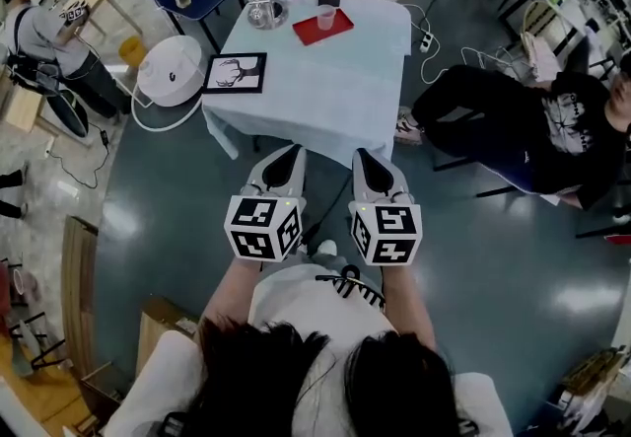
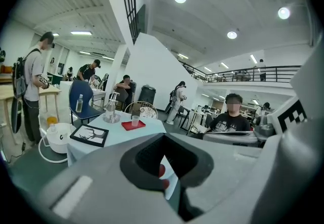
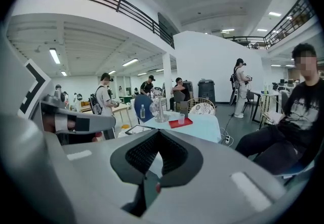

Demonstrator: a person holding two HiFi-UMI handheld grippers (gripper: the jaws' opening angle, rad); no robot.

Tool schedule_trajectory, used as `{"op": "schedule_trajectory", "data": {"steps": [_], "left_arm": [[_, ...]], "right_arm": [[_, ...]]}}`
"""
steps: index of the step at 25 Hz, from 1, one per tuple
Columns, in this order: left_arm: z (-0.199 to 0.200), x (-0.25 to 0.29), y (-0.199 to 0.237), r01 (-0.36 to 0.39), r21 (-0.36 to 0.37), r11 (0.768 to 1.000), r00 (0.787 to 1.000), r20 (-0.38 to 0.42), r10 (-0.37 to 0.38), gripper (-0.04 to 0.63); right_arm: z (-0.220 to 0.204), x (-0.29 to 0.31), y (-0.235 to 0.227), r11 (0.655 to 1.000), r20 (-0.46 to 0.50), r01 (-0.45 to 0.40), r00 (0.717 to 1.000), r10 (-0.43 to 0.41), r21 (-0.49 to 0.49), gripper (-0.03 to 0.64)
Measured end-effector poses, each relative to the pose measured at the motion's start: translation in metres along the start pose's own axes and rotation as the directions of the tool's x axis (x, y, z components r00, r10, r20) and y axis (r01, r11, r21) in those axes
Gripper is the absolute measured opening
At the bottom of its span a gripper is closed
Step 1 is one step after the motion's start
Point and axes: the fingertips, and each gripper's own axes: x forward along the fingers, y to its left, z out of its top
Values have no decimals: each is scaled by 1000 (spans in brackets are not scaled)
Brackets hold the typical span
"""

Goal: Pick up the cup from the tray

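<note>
black-framed antler picture [image 1: 235,72]: lies flat at the near left corner of the table draped in pale blue cloth [image 1: 335,95].
clear glass vessel on a round metal dish [image 1: 262,9]: far left part of the table, just beside the tray.
small clear plastic cup [image 1: 325,17]: upright on the flat red tray [image 1: 335,30], at the table's far edge, well apart from both grippers.
left gripper [image 1: 293,153]: off the table's near edge, jaws closed together, holding nothing.
right gripper [image 1: 363,155]: just beside the left one, jaws likewise together and empty.
seated person in black clothes [image 1: 532,119]: right of the table.
</note>
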Motion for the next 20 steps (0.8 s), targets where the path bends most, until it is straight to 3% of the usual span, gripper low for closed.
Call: {"op": "schedule_trajectory", "data": {"steps": [7,12,20], "left_arm": [[-1,3,-1,-14,23,1000,1000,-15,15,0],[6,2,-4,14,-27,1000,1000,10,-14,0],[19,6,-12,-6,-21,1000,999,35,7,0]], "right_arm": [[0,0,-2,1000,-12,-4,1000,4,9,25],[1,-1,-7,1000,-12,4,1000,-3,21,25],[-8,-1,-22,997,-39,34,999,-31,68,26]]}}
